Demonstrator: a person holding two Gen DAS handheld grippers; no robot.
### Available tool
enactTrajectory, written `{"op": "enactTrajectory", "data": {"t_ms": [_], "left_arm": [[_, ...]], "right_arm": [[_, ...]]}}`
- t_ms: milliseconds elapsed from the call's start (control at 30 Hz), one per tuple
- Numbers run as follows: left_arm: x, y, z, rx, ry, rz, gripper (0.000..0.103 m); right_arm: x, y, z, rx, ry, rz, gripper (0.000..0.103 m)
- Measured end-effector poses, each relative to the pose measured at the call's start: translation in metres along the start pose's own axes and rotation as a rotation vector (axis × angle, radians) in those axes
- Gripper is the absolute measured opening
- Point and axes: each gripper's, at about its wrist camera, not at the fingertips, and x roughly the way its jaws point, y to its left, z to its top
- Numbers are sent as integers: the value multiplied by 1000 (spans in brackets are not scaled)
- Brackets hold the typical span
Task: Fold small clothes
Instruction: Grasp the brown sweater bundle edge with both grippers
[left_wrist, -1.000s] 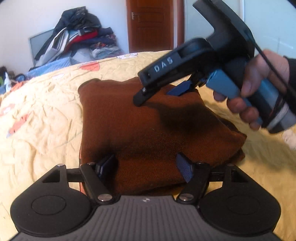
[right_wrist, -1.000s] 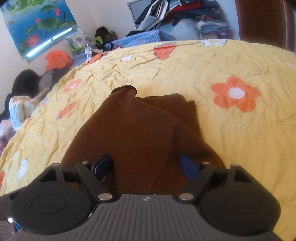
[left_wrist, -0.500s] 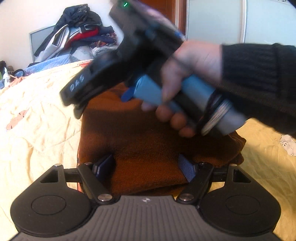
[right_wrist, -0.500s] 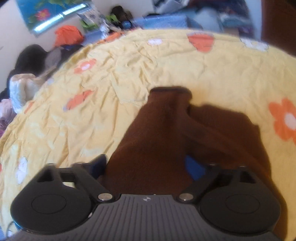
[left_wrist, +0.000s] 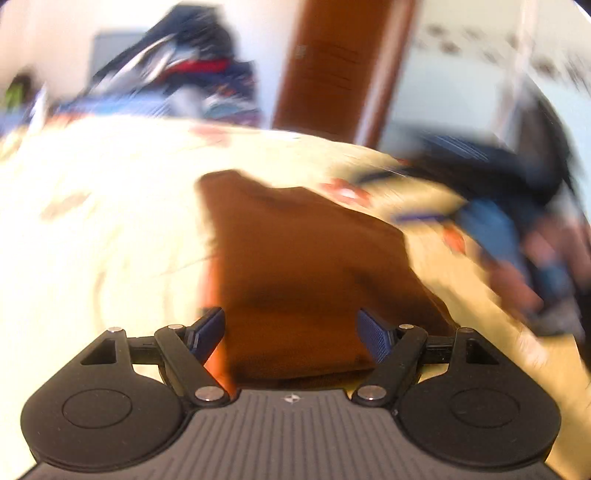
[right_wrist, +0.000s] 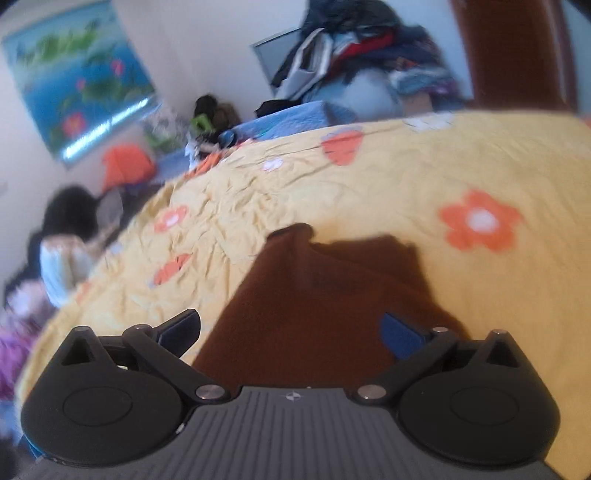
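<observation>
Brown garment (right_wrist: 325, 314) folded on yellow bedspread (right_wrist: 461, 166), writing unreadable

We see left wrist view low and close over brown garment (left_wrist: 295, 266), facing across yellow bedspread (left_wrist: 92, 240) toward wooden door (left_wrist: 332, 66) and clothes pile (left_wrist: 177, 77); heavily blurred. Right wrist view sits equally low, close above same garment (right_wrist: 314, 314), facing poster wall (right_wrist: 77, 92) and same pile (right_wrist: 362, 62). We find both views share garment, bedspread, pile, door.

Left gripper (left_wrist: 291, 332) fingers spread; right gripper (right_wrist: 291, 332) fingers spread.
</observation>
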Motion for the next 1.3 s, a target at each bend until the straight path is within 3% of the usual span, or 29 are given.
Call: {"op": "enactTrajectory", "data": {"t_ms": [133,233,267,300,333,367,400,467,567,667,733,767,800,867,933,1000,1033,1067,1100,1200,1300], "left_arm": [[16,58,-1,-330,137,-123,77],[32,69,-4,-460,188,-252,77],[38,70,-2,-479,192,-275,77],[43,69,-1,-494,200,-281,65],[49,69,0,-508,226,-277,51],[56,69,1,-519,265,-260,22],[59,68,1,-528,283,-252,19],[48,64,6,-495,275,-237,16],[23,50,7,-357,247,-207,16],[25,47,-5,-279,265,-142,21],[15,44,-6,-269,233,-133,25],[8,40,-5,-249,217,-109,37],[-1,37,-4,-216,187,-79,56],[-28,28,-7,-128,79,-14,82],[-39,19,-9,-54,22,6,84],[-36,14,-7,-34,34,-1,84],[-32,13,-7,-41,44,2,84],[-29,12,-8,-47,58,11,84],[-26,12,-9,-50,76,25,84],[-20,17,-16,-63,114,51,84],[-17,25,-25,-83,150,69,84]], "right_arm": [[-33,-49,-32,157,62,4,98],[-27,-57,-57,181,150,31,90],[-21,-56,-64,193,183,59,82],[-19,-52,-70,182,176,84,75],[-15,-48,-73,178,192,102,70],[-11,-45,-74,178,212,106,47],[-5,-40,-74,170,240,89,27],[-8,-35,-76,128,237,95,26],[-29,-23,-78,57,235,117,25],[-24,-19,-92,4,251,89,25],[-25,-23,-88,65,253,130,41],[-29,-25,-82,101,253,133,57],[-37,-28,-75,114,209,135,71],[-53,-30,-56,103,97,133,78],[-49,-39,-33,149,50,112,78],[-27,-53,-15,213,72,95,78],[-13,-60,-10,243,93,65,76],[0,-61,-8,254,114,38,55],[13,-60,-4,224,145,33,12],[23,-46,6,57,117,-49,11],[29,-59,13,83,100,-66,11]]}}
